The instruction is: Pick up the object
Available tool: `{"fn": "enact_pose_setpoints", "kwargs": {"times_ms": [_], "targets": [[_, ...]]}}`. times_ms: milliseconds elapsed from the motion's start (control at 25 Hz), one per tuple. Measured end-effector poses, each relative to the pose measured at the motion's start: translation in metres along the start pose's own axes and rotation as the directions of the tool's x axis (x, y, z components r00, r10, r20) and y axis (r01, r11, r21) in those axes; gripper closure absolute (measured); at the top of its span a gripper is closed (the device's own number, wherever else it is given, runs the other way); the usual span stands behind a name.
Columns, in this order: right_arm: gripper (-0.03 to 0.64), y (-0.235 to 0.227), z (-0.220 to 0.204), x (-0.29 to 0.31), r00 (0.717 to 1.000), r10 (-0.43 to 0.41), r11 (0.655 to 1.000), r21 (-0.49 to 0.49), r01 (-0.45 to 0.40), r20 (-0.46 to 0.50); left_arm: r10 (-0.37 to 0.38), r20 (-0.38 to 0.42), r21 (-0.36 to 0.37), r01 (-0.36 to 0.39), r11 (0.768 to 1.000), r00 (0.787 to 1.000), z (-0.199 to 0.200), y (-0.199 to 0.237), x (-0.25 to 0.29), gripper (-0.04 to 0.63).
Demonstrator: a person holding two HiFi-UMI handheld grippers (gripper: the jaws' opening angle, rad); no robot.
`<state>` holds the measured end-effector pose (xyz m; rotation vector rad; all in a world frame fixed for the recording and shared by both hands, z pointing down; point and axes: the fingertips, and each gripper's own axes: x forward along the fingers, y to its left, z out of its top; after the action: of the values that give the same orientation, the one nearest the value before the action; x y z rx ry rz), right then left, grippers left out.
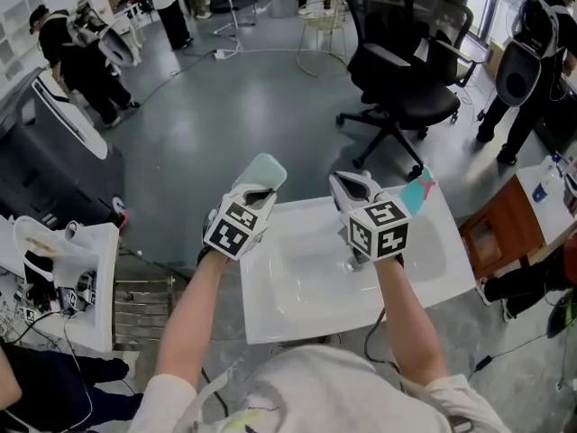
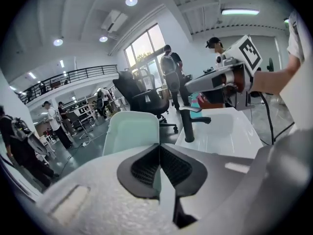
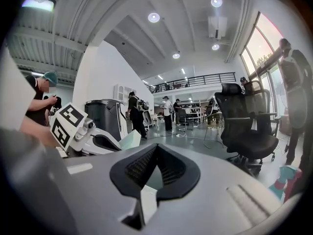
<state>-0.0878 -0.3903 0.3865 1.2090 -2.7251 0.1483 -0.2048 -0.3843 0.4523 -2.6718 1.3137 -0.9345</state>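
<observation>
Head view: your left hand-held gripper (image 1: pixel 260 190) is clenched on a thin pale green object (image 1: pixel 267 168). It's held up clear of the white basin (image 1: pixel 270 323), by the basin's far left corner. Only the object's top part shows; the rest is sunk btw. the pads. Your right hand-held gripper (image 1: pixel 347 185) hangs over the basin, and its marker cube (image 1: pixel 379 228) blocks much of the basin's middle. A teal thing (image 1: pixel 417 191) at the far right corner is half hidden behind that gripper; can't tell what it is.

Left gripper view: the pads pinch the object edge-on, w/ its rounded upper end standing above them. A black tap (image 2: pixel 188 124) stands on the basin beyond, and the right hand-held gripper is above it.

Right gripper view: jaw tips meet, clenched, nothing seen btw. them. An office chair (image 3: pixel 242 111) is off to the right. The teal thing is cut off at the frame edge.
</observation>
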Motion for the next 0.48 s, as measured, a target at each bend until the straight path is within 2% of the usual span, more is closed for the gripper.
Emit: {"fn": "enact_pose_setpoints", "kwargs": {"times_ms": [200, 480], "targets": [[0.614, -0.002, 0.007, 0.001, 1.0, 0.007, 1.0, -0.004, -0.007, 0.008, 0.056, 0.077, -0.112, -0.047, 0.993, 0.995, 0.013, 0.013, -0.016, 0.584], [0.614, -0.003, 0.01, -0.001, 1.0, 0.008, 1.0, -0.004, -0.008, 0.019, 0.16, 0.155, -0.196, -0.128, 0.972, 0.975, 0.024, 0.031, -0.042, 0.584]]}}
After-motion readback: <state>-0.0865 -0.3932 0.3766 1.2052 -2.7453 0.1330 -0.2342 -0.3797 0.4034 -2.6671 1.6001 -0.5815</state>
